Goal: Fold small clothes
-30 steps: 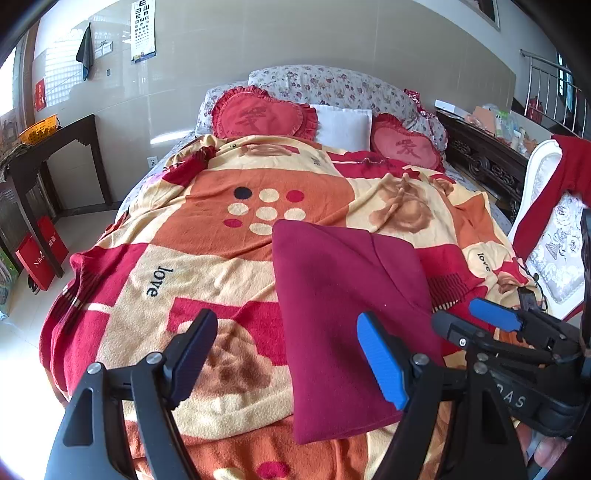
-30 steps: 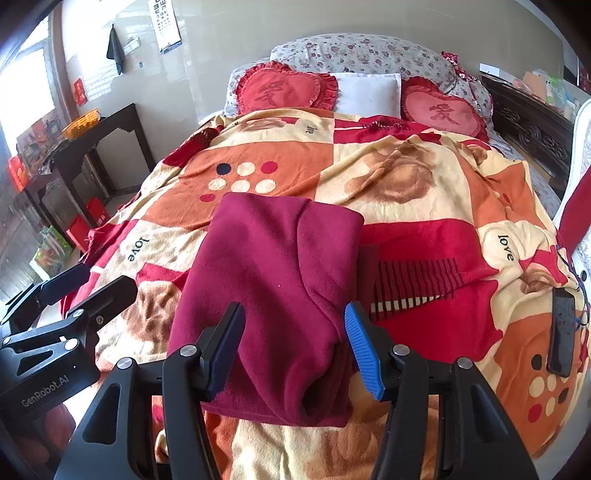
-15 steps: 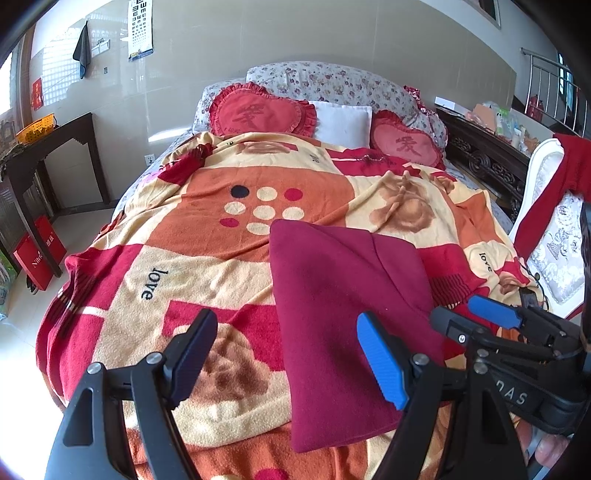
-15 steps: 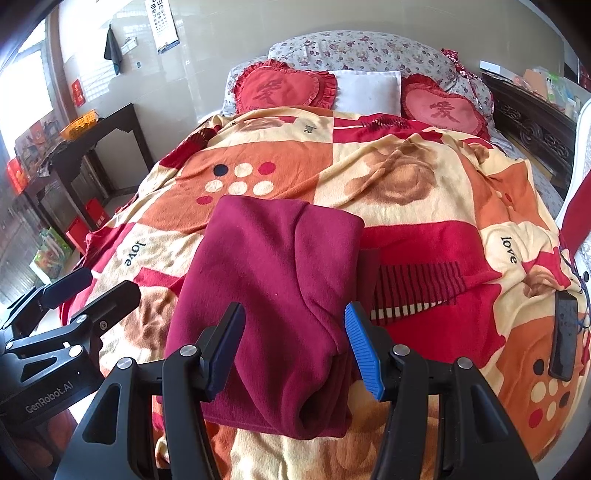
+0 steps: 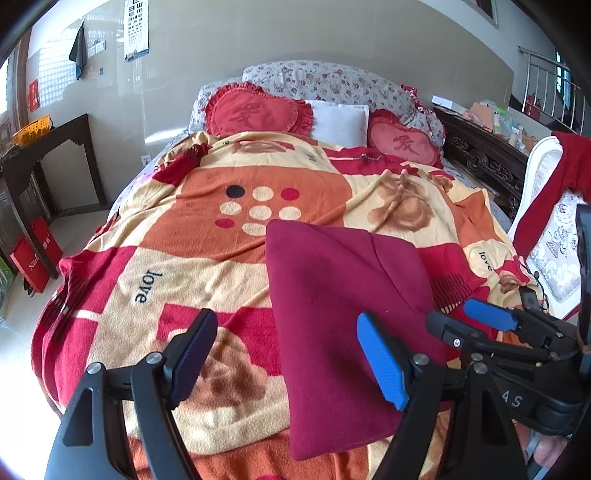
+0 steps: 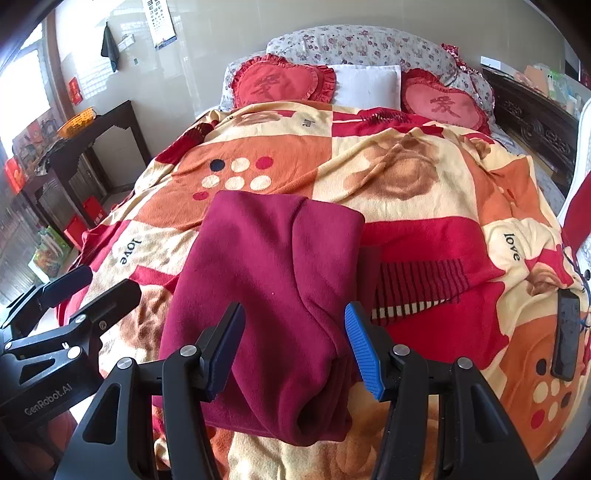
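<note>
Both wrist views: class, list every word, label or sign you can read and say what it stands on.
"love": printed on the orange, red and cream fleece blanket, at its left and right sides.
"GenRobot.AI": on the black body of the left gripper, in the right wrist view.
"AS": end of a cut-off word on the right gripper, in the left wrist view.
One character on each red heart-shaped cushion: not legible.
Wall chart: too small.

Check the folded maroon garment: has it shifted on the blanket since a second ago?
No. The maroon garment keeps its far edge just below the blanket's dot pattern, as in the earlier right wrist view.
</note>
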`<action>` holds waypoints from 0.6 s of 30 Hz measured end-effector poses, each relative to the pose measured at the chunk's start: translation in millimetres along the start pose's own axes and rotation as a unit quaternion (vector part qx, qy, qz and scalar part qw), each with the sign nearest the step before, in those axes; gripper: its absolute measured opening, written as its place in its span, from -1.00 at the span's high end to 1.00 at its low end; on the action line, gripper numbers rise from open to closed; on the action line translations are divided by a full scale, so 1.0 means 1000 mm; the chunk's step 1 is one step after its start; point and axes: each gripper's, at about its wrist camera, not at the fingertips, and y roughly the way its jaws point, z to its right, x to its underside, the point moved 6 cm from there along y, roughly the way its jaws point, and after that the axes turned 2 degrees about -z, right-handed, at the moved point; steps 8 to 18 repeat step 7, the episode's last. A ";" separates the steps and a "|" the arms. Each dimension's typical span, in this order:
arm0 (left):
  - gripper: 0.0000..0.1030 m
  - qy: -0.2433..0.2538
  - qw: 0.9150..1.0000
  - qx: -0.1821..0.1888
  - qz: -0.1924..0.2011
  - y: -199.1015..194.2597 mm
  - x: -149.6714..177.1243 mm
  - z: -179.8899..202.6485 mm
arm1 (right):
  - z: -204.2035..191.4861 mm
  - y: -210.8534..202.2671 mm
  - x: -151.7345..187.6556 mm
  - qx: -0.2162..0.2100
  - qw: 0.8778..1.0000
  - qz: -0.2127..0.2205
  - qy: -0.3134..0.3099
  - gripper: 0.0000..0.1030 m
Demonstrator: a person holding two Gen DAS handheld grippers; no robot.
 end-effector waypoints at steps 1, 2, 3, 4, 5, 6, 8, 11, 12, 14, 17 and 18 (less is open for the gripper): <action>-0.59 0.002 1.000 0.002 0.005 -0.001 0.000 0.001 | 0.000 0.000 0.001 0.000 1.000 0.000 0.001 0.28; -0.59 0.003 1.000 0.001 0.007 -0.001 0.000 0.001 | 0.000 0.001 0.001 0.000 1.000 -0.001 0.001 0.28; -0.59 0.005 1.000 0.000 0.008 -0.002 0.000 0.001 | 0.000 0.002 0.001 0.000 1.000 -0.001 0.001 0.28; -0.59 0.005 1.000 -0.001 0.007 -0.001 0.000 0.001 | 0.000 0.001 0.001 0.000 1.000 -0.001 0.001 0.28; -0.59 0.005 1.000 0.000 0.006 -0.001 0.000 0.000 | 0.001 0.002 0.001 0.000 1.000 -0.001 0.001 0.28; -0.59 0.004 1.000 -0.001 0.006 -0.002 -0.001 0.000 | 0.001 0.002 0.001 0.000 1.000 -0.001 0.001 0.28; -0.59 0.002 1.000 -0.001 0.004 -0.002 -0.001 -0.001 | 0.001 0.002 0.001 0.000 1.000 -0.001 0.002 0.28; -0.59 0.002 1.000 -0.001 0.004 -0.002 -0.001 -0.001 | 0.001 0.002 0.001 0.000 1.000 -0.001 0.002 0.28; -0.59 0.002 1.000 -0.001 0.004 -0.002 -0.001 -0.001 | 0.001 0.002 0.001 0.000 1.000 -0.001 0.002 0.28; -0.59 0.002 1.000 -0.001 0.004 -0.002 -0.001 -0.001 | 0.001 0.002 0.001 0.000 1.000 -0.001 0.002 0.28; -0.59 0.002 1.000 -0.001 0.004 -0.002 -0.001 -0.001 | 0.001 0.002 0.001 0.000 1.000 -0.001 0.002 0.28; -0.59 0.002 1.000 -0.001 0.004 -0.002 -0.001 -0.001 | 0.001 0.002 0.001 0.000 1.000 -0.001 0.002 0.28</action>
